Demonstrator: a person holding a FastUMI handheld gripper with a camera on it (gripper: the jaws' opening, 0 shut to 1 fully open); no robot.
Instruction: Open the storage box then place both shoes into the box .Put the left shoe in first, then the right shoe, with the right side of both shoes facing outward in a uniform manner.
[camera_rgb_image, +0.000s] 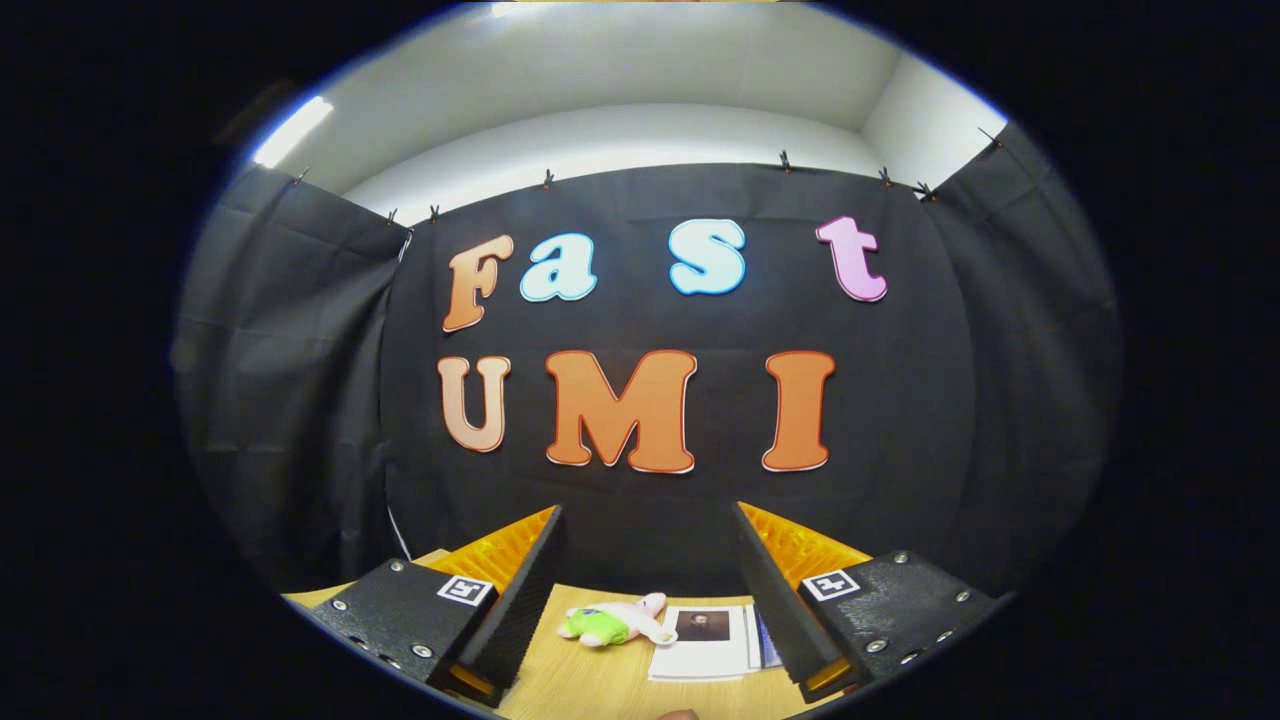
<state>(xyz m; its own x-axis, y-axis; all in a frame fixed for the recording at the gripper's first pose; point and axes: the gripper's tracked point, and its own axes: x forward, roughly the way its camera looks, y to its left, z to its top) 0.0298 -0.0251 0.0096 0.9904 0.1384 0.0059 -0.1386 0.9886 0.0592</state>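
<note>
**Two fingers spread wide above a wooden table**

Two fingers of the gripper (648, 560) stand far apart, with nothing held between them; the jaws are plainly open. The gripper is raised and points toward the black cloth wall (300, 400) of the booth, so most of the table lies low in the gripper view.

Starting from the left, the cloth hangs in folds from small clips along its top edge, and a bright strip light (292, 130) glows on the ceiling above it. Below, the left finger (520, 590) rises from its block, which carries a small square marker on top. Just past its inner side a strip of light wooden table (600, 680) shows.

On that table, in the gap between the fingers, lies a small soft toy (615, 622) in pink, white and green, resting on its side. Touching it or just beside it on the right is a white sheet of paper (705, 645) with a small dark picture printed on it (too small to make out). The right finger (775, 590) covers the sheet's far edge.

The storage box and the shoes cannot be placed from this view. A white wall corner (900, 110) rises above the cloth on the right.
</note>
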